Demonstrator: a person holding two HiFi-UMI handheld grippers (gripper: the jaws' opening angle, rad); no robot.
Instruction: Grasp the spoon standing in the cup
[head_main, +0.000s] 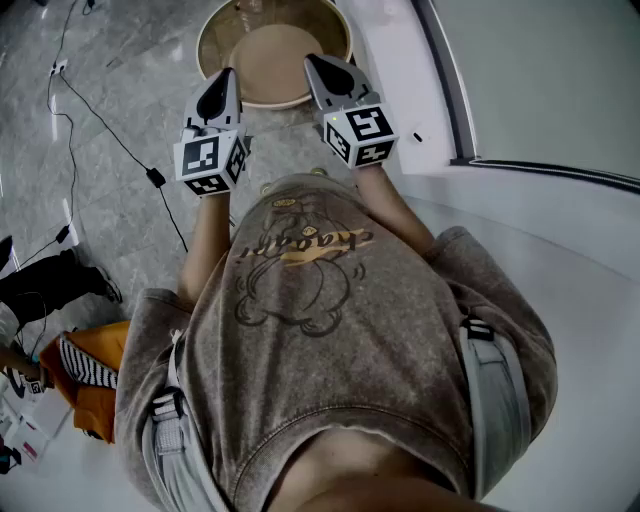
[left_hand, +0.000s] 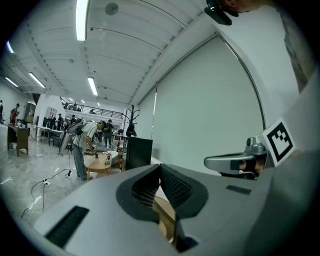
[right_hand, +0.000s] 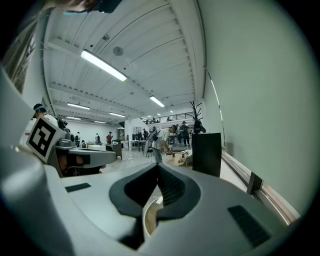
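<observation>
Above the near edge of the round wooden table (head_main: 204, 48) the person holds both grippers out side by side, pointing roughly level; the left gripper (head_main: 226, 78) sits over the table's near-left rim and the right gripper (head_main: 322, 70) over its near-right rim, well apart from each other; each carries its marker cube behind the jaws, the left cube (head_main: 210, 160) and the right cube (head_main: 360, 135) just ahead of the person's brown printed shirt (head_main: 320, 300). In the left gripper view the left gripper (left_hand: 160, 167) has its ribbed pads pressed together with nothing between them, the table's wood (left_hand: 164, 215) showing below; in the right gripper view the right gripper (right_hand: 158, 166) is likewise closed tip to tip and empty, with the table's rim (right_hand: 146, 220) beneath it. Neither the spoon nor the cup can be made out; a small item at the table's far edge is cut off by the head view's top, too little to identify. Grey stone floor (head_main: 100, 120) with cables lies to the left of the table.
</observation>
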